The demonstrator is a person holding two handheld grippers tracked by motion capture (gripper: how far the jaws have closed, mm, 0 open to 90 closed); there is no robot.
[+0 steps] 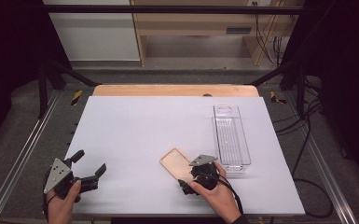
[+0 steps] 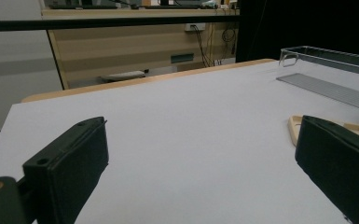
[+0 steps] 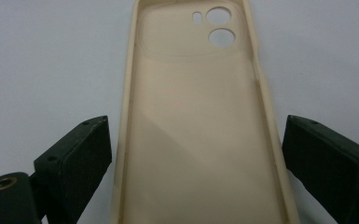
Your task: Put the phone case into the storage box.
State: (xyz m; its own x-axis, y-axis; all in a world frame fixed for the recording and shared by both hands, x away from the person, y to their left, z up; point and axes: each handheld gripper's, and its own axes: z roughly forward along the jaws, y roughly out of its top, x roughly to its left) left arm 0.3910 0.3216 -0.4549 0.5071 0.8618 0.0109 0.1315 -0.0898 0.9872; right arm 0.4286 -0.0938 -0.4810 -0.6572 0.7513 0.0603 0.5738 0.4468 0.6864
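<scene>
Right gripper (image 1: 192, 179) fingers spread, straddling beige soft phone case (image 3: 198, 130), flat inside-up at five o'clock on white worktop (image 1: 135, 135), ready to clamp. Left gripper (image 1: 87, 166) fingers released, parked at seven o'clock.

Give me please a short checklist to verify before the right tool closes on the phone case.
1. Right tool open: ok.
2. Phone case between its jaws: ok, gaps on both sides.
3. Case flat on table, hollow side up: ok.
4. Pads low enough to catch the case edges: cannot tell.
5. Left tool open, apart from the case: ok.
6. Clear tray empty: ok.
</scene>
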